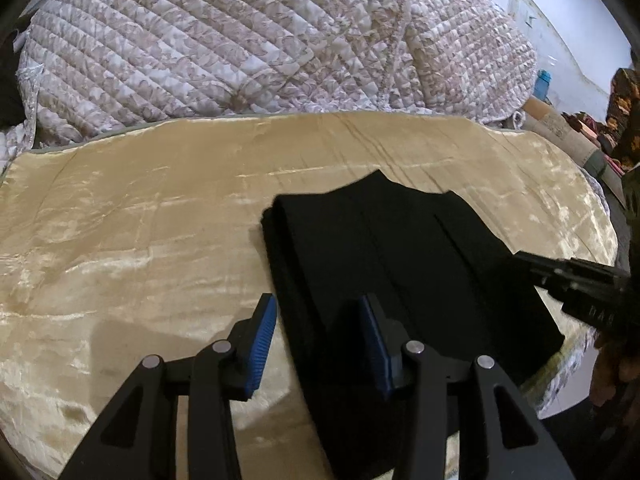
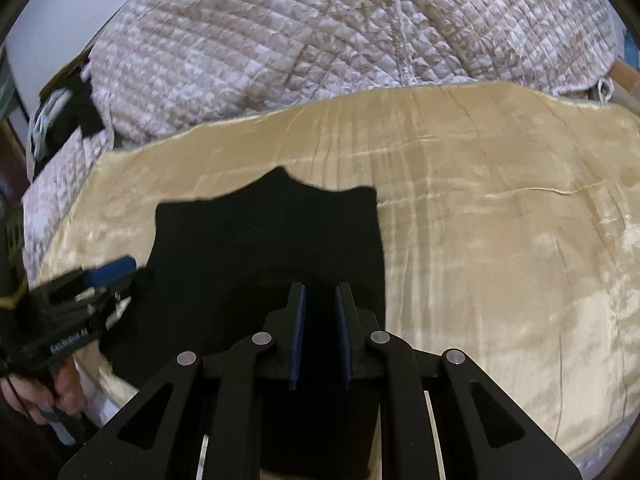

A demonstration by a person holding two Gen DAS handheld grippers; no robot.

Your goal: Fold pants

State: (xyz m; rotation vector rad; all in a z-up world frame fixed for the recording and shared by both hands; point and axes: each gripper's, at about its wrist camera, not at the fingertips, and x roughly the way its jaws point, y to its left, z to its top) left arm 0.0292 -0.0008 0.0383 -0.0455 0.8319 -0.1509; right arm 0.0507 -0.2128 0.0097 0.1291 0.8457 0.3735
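Observation:
Folded black pants [image 1: 400,248] lie flat on a gold velvet cloth [image 1: 140,220]. My left gripper [image 1: 318,304] stands open over the pants' left edge. Its left pad is above the gold cloth and its right pad above the black fabric, neither pressing. In the right wrist view the pants [image 2: 260,240] sit left of centre. My right gripper [image 2: 320,290] is over their near right part, its jaws narrow with black cloth filling the gap. The right gripper [image 1: 520,258] meets the pants' right edge. The left gripper [image 2: 120,276] shows at the left, held by a hand [image 2: 60,392].
A quilted floral bedspread [image 1: 240,40] rises behind the gold cloth [image 2: 500,240]. A blue bottle [image 1: 543,82] and cardboard stand at the far right by the wall. Dark items [image 2: 76,116] lie at the bed's far left corner.

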